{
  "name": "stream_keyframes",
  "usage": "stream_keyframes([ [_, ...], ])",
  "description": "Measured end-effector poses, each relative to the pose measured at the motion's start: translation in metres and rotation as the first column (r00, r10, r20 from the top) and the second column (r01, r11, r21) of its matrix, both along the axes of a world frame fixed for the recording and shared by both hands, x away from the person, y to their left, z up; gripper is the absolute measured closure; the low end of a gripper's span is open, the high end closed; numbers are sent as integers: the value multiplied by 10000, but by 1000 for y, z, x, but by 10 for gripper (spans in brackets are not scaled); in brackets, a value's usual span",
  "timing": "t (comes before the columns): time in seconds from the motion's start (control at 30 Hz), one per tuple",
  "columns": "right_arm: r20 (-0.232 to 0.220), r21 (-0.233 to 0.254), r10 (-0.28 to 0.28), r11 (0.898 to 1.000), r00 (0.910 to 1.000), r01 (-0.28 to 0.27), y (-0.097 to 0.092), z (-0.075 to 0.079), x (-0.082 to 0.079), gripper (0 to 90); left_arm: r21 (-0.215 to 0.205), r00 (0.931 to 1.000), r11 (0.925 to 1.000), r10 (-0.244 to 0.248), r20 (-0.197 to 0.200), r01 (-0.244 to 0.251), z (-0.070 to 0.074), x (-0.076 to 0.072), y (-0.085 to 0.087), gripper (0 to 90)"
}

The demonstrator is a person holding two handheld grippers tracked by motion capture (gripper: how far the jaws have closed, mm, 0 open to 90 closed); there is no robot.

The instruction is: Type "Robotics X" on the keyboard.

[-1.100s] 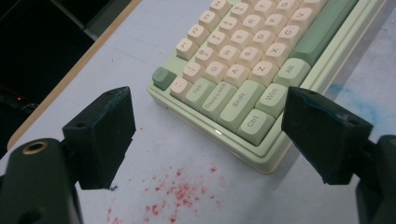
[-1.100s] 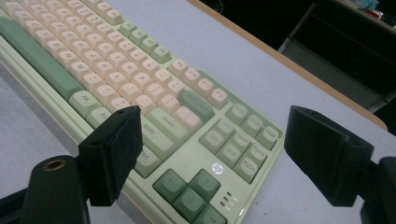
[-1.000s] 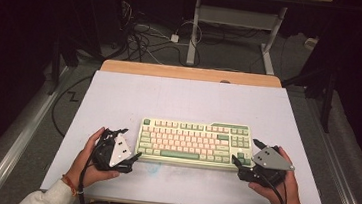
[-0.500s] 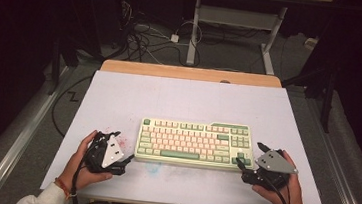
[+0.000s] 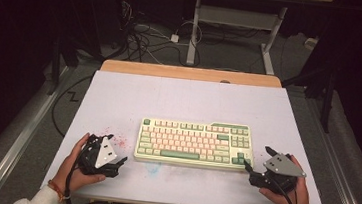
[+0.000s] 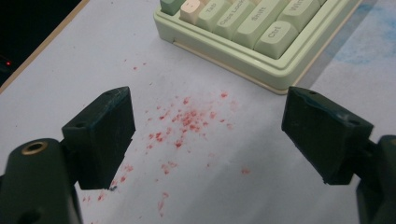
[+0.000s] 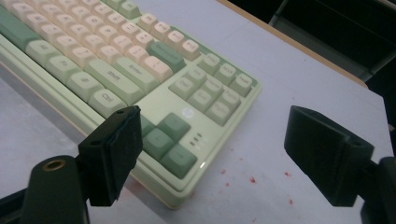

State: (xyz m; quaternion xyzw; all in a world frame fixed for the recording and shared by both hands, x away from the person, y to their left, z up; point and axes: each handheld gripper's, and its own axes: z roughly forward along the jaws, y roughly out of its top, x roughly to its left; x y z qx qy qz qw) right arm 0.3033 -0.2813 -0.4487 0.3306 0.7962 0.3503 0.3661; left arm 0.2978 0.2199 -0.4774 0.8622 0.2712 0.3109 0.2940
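**Two open grippers flank a keyboard**

A pale green and cream plastic keyboard lies flat near the middle of the white-covered table, long side facing the person; the left gripper rests on the table just off the keyboard's near-left corner, its jaws spread wide with nothing between them; under it, in the left gripper view, red speckled stains mark the table surface beside the keyboard's corner; the right gripper sits at the near-right corner, jaws likewise wide apart and empty; in the right gripper view its left jaw overlaps the keyboard's front edge by the arrow keys, contact unclear.
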Motion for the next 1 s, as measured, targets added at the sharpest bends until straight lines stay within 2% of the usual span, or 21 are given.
stream_keyframes([
  [0.27,-159,156,-322,9994,9994,325,-14,-9,-2,196,21,9998,10000,40,-178,-39,-6,1,6,163],
  [0.47,-354,22,-363,9993,9987,364,-18,-17,-4,196,58,9994,10000,24,-349,-22,-12,1,8,163],
  [0.53,-379,-2,-328,9995,9987,329,-18,-19,-5,196,-45,9991,10000,31,-426,-33,-13,1,9,163],
  [0.87,-426,62,-343,9994,9985,346,-18,-22,-9,196,-201,9991,9998,61,-415,-69,-15,3,9,163],
  [0.93,-379,-4,-307,9995,9988,307,-18,-22,-10,196,-127,9991,9999,71,-417,-77,-16,3,10,163],
  [1.0,-332,7,-303,9995,9990,304,-17,-21,-12,196,-257,9993,9996,79,-378,-89,-15,2,11,163],
])
